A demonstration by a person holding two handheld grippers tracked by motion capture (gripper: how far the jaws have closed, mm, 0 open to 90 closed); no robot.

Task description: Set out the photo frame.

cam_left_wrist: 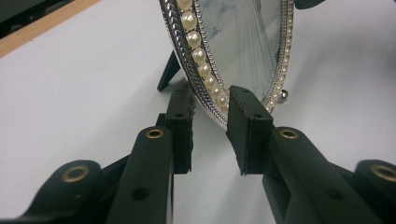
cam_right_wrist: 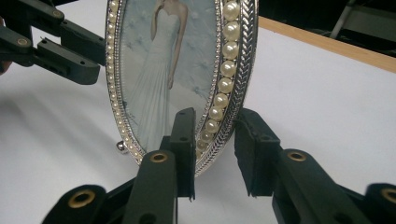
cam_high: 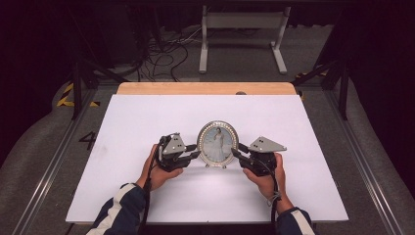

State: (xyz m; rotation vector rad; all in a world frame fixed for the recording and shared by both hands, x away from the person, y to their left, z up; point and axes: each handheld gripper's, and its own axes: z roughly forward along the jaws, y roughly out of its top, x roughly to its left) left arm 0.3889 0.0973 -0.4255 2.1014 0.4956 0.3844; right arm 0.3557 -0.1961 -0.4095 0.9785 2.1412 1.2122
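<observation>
Straddling the lower rim of the oval picture frame (cam_left_wrist: 219, 60), the left gripper (cam_left_wrist: 210, 126) had one jaw behind the edge and one on the glass side, but a gap showed at the pads, so the jaws were parted rather than clamped. The right gripper (cam_right_wrist: 212, 147) bracketed the opposite edge likewise, its jaws also apart. Approaching from both sides probably kept the frame from tipping or twisting. It stood upright on its back prop (cam_left_wrist: 169, 70), at the near middle of the white table (cam_high: 147, 117), between the person's hands.
</observation>
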